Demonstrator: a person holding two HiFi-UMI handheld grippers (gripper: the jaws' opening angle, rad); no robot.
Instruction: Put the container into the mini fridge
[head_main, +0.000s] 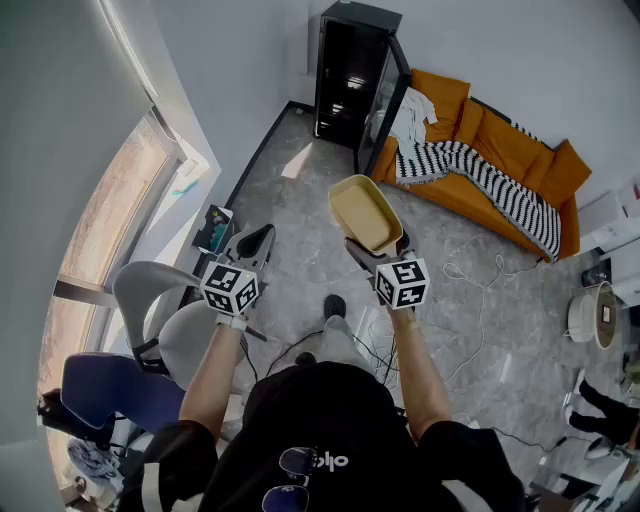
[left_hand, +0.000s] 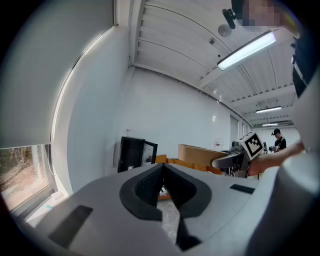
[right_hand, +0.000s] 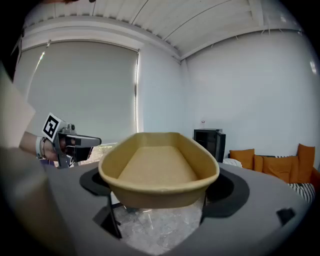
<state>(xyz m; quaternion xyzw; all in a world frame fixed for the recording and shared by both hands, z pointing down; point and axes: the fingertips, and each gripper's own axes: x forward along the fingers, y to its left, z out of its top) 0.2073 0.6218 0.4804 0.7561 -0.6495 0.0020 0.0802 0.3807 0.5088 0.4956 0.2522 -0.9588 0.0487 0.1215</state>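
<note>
**Container in hand, fridge still across the room**

Head view: my right gripper (head_main: 376, 250) is clamped on the near end of the container (head_main: 365, 212). It holds the container level in mid-air, well apart from the fridge (head_main: 350, 75) across the floor, whose door looks open. The left gripper (head_main: 252, 243) hangs beside it.

Left gripper view: its jaws are together on nothing, so it is free to steady the door.

Right gripper view: the wide-set jaws press the container's sides, and the fridge stands ahead to the right. I'd hold the container flat, walk in and aim squarely for a shelf.
</note>
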